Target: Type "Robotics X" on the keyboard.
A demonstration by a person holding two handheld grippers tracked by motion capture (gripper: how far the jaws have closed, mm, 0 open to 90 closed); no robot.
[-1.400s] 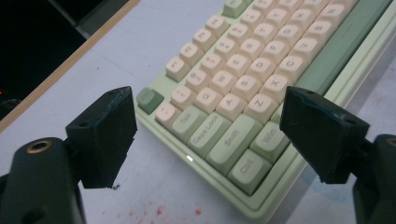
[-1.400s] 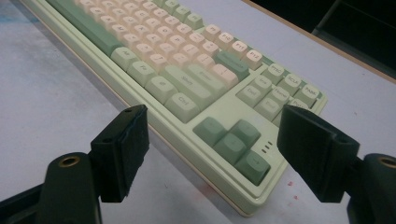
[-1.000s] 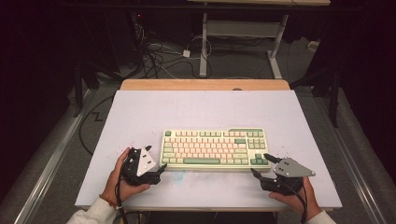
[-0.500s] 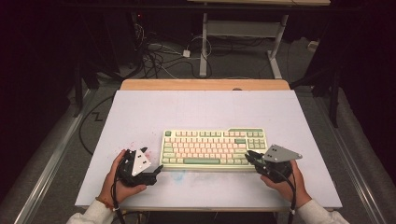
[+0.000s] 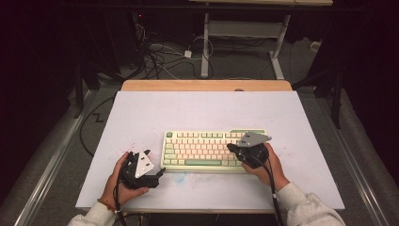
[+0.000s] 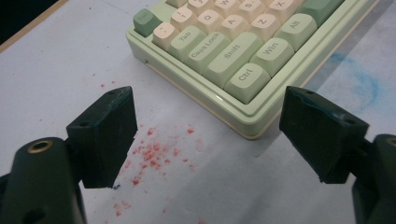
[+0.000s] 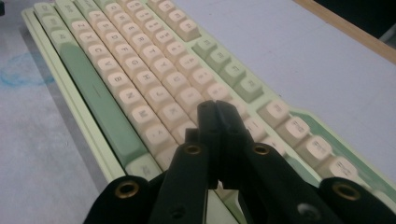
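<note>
A pale green keyboard (image 5: pixel 202 149) with cream keys lies near the front middle of the white table (image 5: pixel 207 113). My left gripper (image 5: pixel 159 173) rests on the table just off the keyboard's front left corner. Its jaws stand wide open in the left gripper view (image 6: pixel 210 116), on either side of the corner by the Ctrl key (image 6: pixel 245 79), and touch nothing. My right gripper (image 5: pixel 231 147) hovers over the right part of the keyboard (image 7: pixel 154 84). Its jaws have just been closing and are now shut (image 7: pixel 215 109) above the cream keys, with nothing between them.
Red specks (image 6: pixel 156 154) and a blue smear (image 6: pixel 359 84) mark the table by the keyboard. A wooden strip (image 5: pixel 207 85) runs along the far edge. Beyond it are cables (image 5: pixel 160 54) and desk legs (image 5: pixel 205 47) on the floor.
My right gripper has moved left and away from the front edge, onto the keyboard's right part, and its jaws have gone from open to shut. The left gripper has stayed put.
</note>
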